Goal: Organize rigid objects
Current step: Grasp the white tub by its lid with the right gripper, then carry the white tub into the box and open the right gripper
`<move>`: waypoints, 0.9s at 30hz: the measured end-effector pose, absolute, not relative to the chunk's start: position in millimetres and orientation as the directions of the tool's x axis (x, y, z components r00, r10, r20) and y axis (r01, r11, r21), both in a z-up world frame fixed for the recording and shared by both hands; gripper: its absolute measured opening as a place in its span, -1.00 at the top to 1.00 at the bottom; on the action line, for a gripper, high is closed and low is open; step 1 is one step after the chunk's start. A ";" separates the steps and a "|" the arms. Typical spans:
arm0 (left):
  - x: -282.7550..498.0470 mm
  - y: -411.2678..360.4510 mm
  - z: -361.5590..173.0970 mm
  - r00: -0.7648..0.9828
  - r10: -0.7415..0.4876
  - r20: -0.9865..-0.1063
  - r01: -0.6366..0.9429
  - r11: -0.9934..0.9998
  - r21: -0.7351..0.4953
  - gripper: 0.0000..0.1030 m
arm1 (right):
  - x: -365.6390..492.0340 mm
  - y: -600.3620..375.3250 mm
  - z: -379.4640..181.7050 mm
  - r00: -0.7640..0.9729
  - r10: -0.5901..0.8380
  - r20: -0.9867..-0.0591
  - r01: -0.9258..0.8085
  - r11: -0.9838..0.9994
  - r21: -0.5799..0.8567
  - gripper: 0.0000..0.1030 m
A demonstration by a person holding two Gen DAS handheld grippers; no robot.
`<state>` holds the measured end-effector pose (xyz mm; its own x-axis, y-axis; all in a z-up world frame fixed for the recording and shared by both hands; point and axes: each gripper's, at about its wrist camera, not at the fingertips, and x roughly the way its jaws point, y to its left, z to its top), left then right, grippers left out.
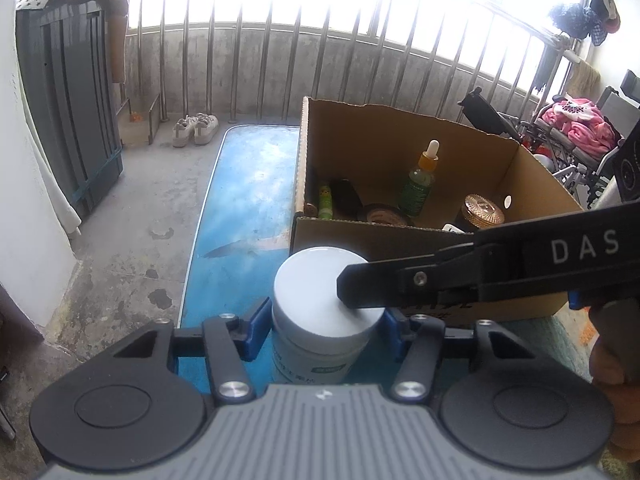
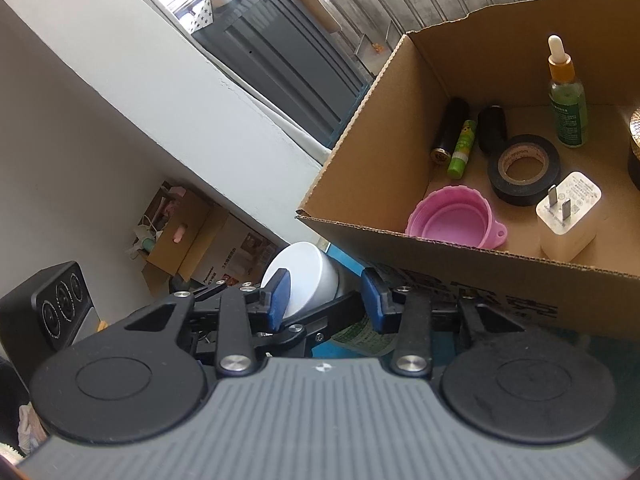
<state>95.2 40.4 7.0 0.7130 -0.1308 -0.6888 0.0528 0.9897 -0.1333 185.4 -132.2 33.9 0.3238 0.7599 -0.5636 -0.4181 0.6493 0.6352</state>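
The white jar stands upright on the blue table, just in front of the near wall of the cardboard box. The left gripper straddles it, blue fingers at either side of the lid and seemingly gripping. The right gripper reaches in from the right, one finger lying across the lid top, half open and clasping nothing. The left hand is better placed; the box lies beyond, to the right.
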 end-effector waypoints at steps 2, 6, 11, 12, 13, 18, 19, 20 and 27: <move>92.5 37.3 7.5 0.716 -0.127 -0.686 0.053 0.990 -0.128 -0.08 | 184.1 -133.8 34.4 0.325 0.763 -0.558 -0.417 0.646 0.640 0.28; 87.9 36.5 12.4 0.724 -0.123 -0.678 0.056 0.991 -0.120 -0.07 | 177.7 -136.1 39.2 0.332 0.768 -0.548 -0.419 0.640 0.644 0.29; 78.4 32.9 28.5 0.746 -0.111 -0.657 0.067 0.993 -0.092 -0.06 | 167.5 -140.9 53.9 0.350 0.783 -0.513 -0.438 0.621 0.650 0.29; 76.1 30.9 34.1 0.754 -0.105 -0.648 0.070 0.994 -0.080 -0.06 | 164.9 -142.4 58.1 0.356 0.789 -0.501 -0.446 0.615 0.651 0.29; 73.5 29.3 39.5 0.763 -0.098 -0.639 0.071 0.995 -0.068 -0.06 | 162.4 -144.1 63.3 0.363 0.794 -0.488 -0.456 0.608 0.650 0.29; 64.0 15.3 71.3 0.813 -0.077 -0.577 0.078 0.997 -0.022 -0.05 | 148.7 -158.0 96.8 0.418 0.806 -0.420 -0.513 0.591 0.623 0.28; 63.2 11.1 77.5 0.822 -0.076 -0.564 0.082 0.997 -0.016 -0.05 | 146.4 -162.6 103.9 0.432 0.805 -0.406 -0.523 0.591 0.615 0.28; 63.4 6.5 84.2 0.833 -0.079 -0.548 0.090 0.996 -0.008 -0.06 | 144.5 -167.9 111.1 0.447 0.803 -0.393 -0.530 0.592 0.606 0.28; 84.4 -46.6 125.3 0.868 -0.188 -0.460 0.216 0.976 0.010 -0.06 | 140.1 -230.8 160.3 0.593 0.738 -0.323 -0.531 0.659 0.532 0.27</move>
<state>84.4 -46.6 125.3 0.8679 -0.1879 -0.4599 0.2164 0.9763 0.0096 140.1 -230.8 160.3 0.5926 0.7380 -0.3228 -0.5312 0.6593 0.5321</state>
